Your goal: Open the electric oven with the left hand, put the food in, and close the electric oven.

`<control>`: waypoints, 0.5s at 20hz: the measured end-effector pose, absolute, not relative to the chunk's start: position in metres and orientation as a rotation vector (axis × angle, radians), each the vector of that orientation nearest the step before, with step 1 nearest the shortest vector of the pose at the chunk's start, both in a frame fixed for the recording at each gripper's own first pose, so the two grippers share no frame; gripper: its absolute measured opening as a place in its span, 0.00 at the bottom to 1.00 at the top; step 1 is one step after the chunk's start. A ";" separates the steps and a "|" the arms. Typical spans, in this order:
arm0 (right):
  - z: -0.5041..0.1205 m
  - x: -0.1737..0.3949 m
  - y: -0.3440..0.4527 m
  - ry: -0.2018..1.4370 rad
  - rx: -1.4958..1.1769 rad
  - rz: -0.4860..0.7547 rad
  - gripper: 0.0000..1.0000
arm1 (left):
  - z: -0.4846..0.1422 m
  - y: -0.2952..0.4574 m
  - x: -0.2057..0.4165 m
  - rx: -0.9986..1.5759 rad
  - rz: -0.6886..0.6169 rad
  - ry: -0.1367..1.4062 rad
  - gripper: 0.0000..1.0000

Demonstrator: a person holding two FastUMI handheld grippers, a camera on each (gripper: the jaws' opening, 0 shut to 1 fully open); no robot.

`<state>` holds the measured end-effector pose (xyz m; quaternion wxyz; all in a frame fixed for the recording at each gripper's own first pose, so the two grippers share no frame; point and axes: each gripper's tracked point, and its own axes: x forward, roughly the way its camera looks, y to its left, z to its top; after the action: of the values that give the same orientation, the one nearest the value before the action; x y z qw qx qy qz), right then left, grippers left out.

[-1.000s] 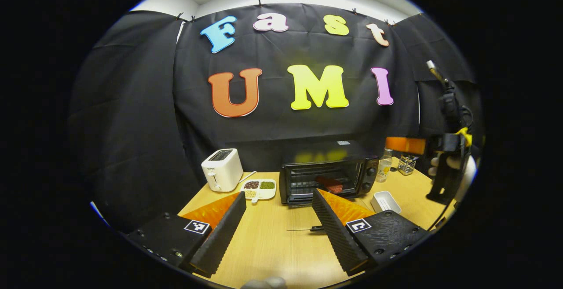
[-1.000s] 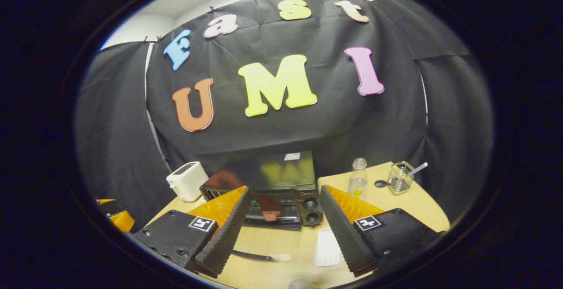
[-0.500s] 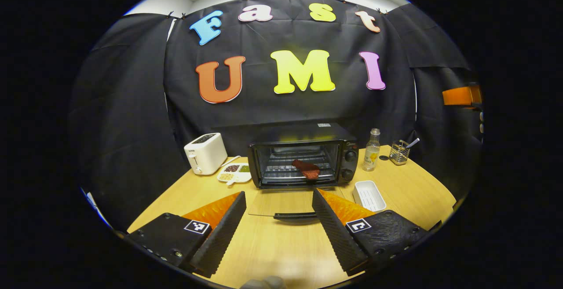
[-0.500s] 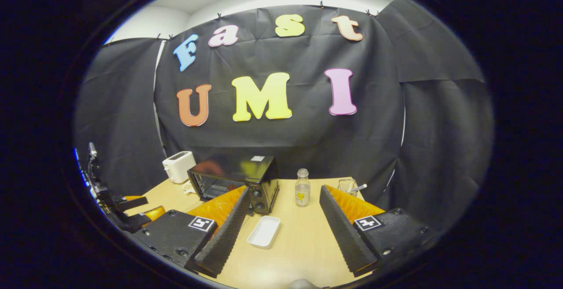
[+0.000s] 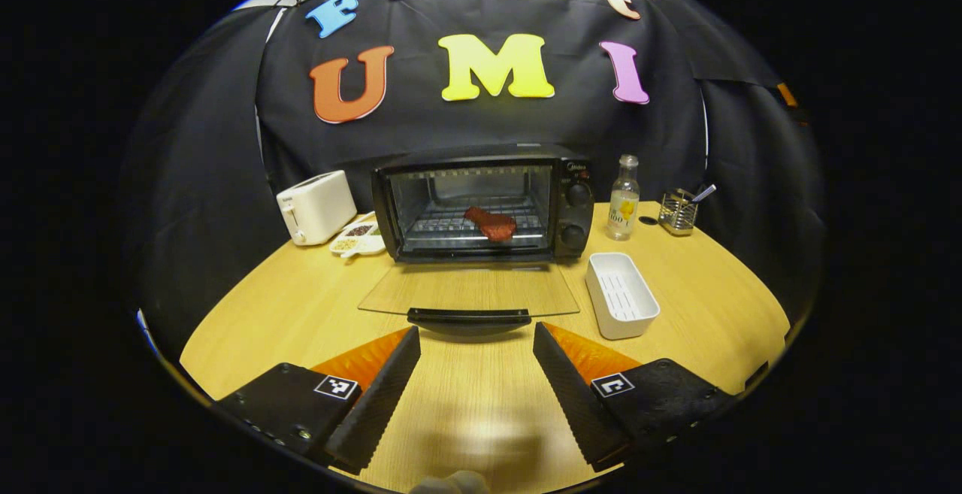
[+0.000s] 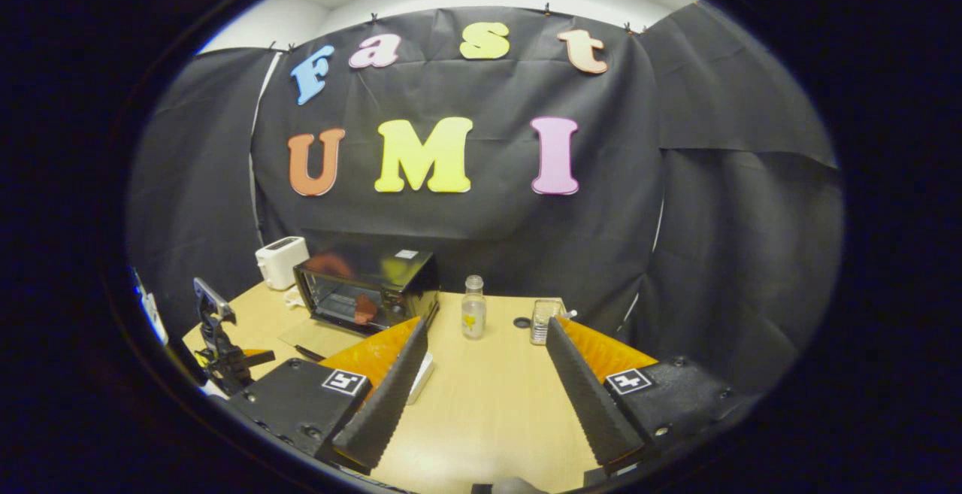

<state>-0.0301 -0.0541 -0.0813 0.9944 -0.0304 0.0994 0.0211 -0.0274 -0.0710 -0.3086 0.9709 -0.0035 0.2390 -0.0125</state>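
The tabletop (image 5: 301,313) carries the electric oven (image 5: 481,201) near its far edge, glass door (image 5: 470,291) folded flat. The left gripper (image 5: 476,396), fingers apart and empty, hovers just before the door handle (image 5: 469,319). The right gripper (image 6: 481,396), also parted, holds nothing. The red food (image 5: 491,223) lies on the oven rack.

left gripper view facing oven (image 5: 481,201) squarely, right gripper view angled, farther

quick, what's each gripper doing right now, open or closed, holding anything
Left gripper: open, holding nothing, just short of the oven door handle.
Right gripper: open, holding nothing, over the table.
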 end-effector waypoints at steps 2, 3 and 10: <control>-0.080 -0.033 -0.048 0.207 -0.067 0.015 1.00 | -0.328 -0.068 -0.016 -0.009 -0.038 0.507 0.97; -0.079 -0.033 -0.046 0.211 -0.069 -0.002 0.96 | -0.338 -0.066 -0.009 -0.012 -0.043 0.518 0.97; -0.073 -0.041 -0.024 0.225 -0.063 -0.087 1.00 | -0.376 -0.063 0.023 -0.005 -0.093 0.565 0.97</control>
<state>-0.0409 -0.0238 -0.0729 0.9922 -0.0313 0.1122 -0.0435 0.0231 -0.0629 -0.3759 0.9593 -0.0026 0.2785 -0.0457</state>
